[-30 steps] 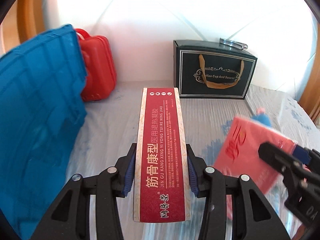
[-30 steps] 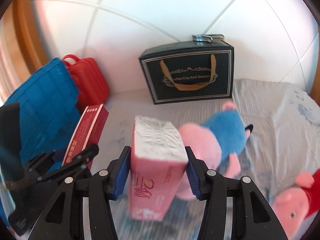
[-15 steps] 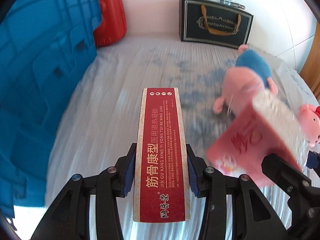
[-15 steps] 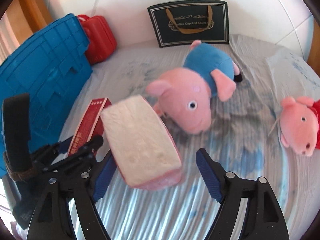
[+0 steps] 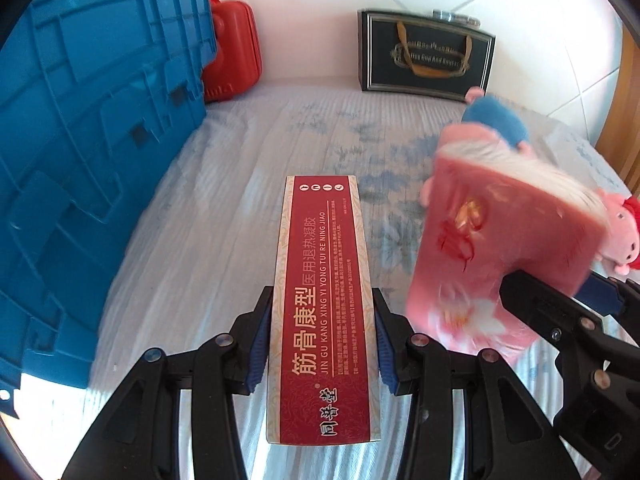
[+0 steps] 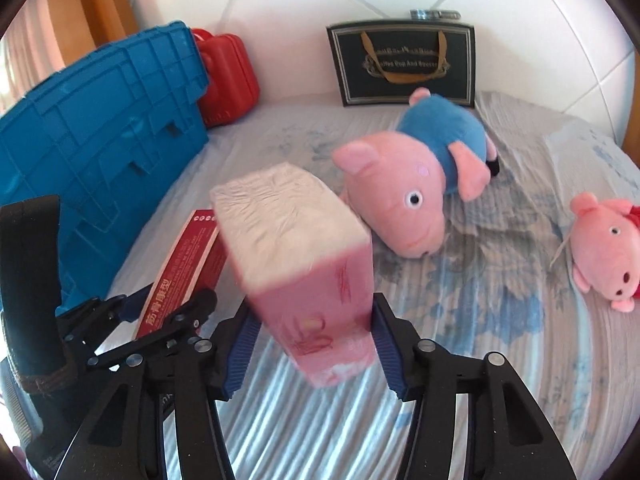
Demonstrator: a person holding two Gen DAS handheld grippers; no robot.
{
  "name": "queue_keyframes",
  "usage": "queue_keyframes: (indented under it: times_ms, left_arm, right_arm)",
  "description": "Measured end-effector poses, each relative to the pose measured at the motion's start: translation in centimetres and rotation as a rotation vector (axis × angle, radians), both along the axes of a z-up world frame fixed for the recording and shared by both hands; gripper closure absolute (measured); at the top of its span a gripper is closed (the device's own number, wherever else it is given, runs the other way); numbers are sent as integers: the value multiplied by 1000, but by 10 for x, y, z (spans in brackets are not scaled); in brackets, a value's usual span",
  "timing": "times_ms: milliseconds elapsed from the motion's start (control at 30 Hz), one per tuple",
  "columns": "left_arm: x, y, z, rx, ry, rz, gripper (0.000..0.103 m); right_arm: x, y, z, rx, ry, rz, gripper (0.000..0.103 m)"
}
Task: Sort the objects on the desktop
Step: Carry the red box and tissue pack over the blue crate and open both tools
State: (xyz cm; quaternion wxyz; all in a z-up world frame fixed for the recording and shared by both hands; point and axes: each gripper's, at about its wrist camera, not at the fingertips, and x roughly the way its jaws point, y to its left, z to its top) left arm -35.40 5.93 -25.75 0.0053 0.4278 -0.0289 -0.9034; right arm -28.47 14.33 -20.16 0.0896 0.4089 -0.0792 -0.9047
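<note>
The left gripper [image 5: 320, 340] clamps the long red medicine box [image 5: 324, 312]. Beside it, the right gripper [image 6: 310, 344], jaws just closing, squeezes the tilted pink tissue pack [image 6: 304, 264] between its pads.

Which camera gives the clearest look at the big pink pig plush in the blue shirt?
The right wrist view: the large pink pig plush in a blue shirt lies fully visible on the pale floral bedsheet, face and eye clear. In the left wrist view, the blurred pink tissue pack hides most of it; only its blue back shows.
</note>
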Motion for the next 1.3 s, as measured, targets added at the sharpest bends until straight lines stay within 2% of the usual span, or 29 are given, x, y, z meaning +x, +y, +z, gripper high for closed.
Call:
queue_keyframes:
  times_ms: [300, 467, 733, 900, 1033, 1300]
  left_arm:
    - [25, 8, 73, -7, 121, 3, 59]
    - [37, 2, 122, -4, 200, 22, 59]
    - [67, -34, 218, -9, 402, 72, 59]
    - [86, -83, 264, -27, 501, 129, 59]
    - [101, -142, 293, -64, 554, 182, 59]
    - [105, -283, 322, -125, 571, 266, 59]
  right_arm:
    - [18, 3, 60, 3, 120, 21, 52]
    - [25, 2, 111, 15, 209, 34, 52]
    - [42, -25, 204, 56, 404, 70, 52]
    - [49, -69, 254, 63, 510, 123, 52]
    - [51, -125, 285, 47, 576, 182, 53]
    - [39, -264, 321, 7, 621, 279, 53]
